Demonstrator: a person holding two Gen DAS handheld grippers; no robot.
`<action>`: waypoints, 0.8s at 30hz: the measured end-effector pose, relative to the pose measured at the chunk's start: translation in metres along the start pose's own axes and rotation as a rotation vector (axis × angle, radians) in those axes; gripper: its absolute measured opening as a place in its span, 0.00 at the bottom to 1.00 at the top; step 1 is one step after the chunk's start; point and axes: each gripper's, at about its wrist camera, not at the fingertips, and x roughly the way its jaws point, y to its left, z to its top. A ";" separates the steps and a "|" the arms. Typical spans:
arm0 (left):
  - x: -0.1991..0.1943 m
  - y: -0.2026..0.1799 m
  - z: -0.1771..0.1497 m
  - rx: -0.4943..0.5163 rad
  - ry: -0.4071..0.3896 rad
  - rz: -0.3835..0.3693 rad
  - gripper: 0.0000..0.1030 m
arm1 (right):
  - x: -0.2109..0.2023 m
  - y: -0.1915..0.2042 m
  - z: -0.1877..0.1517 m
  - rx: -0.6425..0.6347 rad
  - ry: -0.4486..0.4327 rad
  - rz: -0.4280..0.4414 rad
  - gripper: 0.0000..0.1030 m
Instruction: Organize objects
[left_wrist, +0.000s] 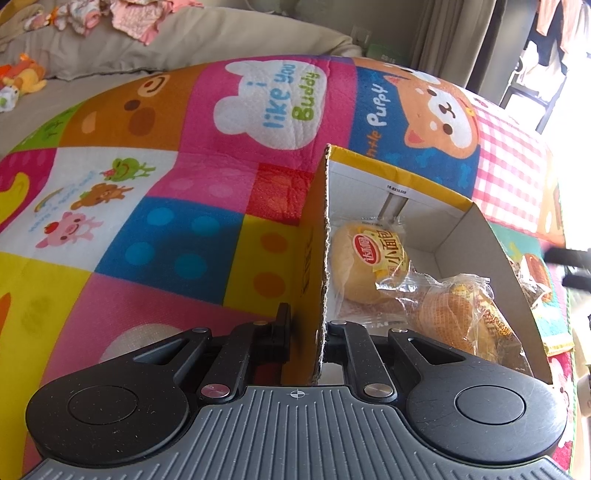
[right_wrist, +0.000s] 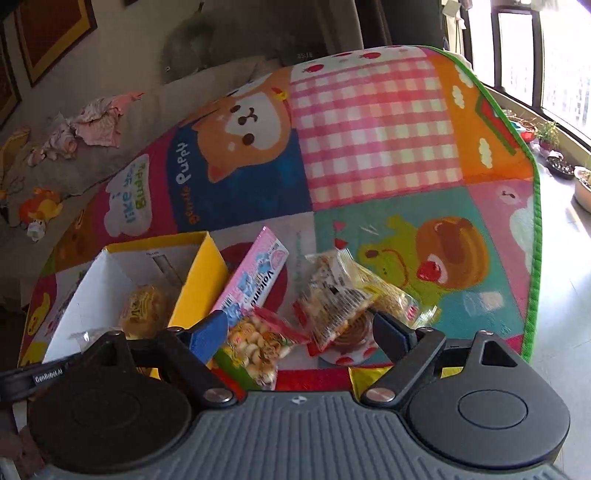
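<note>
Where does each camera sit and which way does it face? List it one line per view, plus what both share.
Left wrist: on the left gripper, angled down; jaws shut on the yellow box wall, bread packets inside.
Right wrist: on the right gripper, angled down; open jaws over snack packets and a pink box.
Shared: the yellow box, bread packets, the cartoon mat.

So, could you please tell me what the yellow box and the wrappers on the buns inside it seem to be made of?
The yellow box looks like corrugated cardboard: its cut edge shows fluting, its outside is printed yellow, its inside plain white and matte. The bun wrappers look like thin clear plastic film, glossy and crinkled, with printed labels. The left tongs are clamped on the box wall.
</note>
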 end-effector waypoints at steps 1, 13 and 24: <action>0.000 0.000 0.000 -0.002 0.002 -0.001 0.11 | 0.008 0.005 0.010 0.004 -0.002 0.015 0.84; 0.003 0.000 0.001 0.000 0.004 0.005 0.11 | 0.152 0.022 0.089 0.043 0.110 -0.030 0.42; 0.006 -0.003 0.003 -0.005 0.030 0.030 0.11 | 0.095 0.013 0.027 -0.125 0.258 0.059 0.28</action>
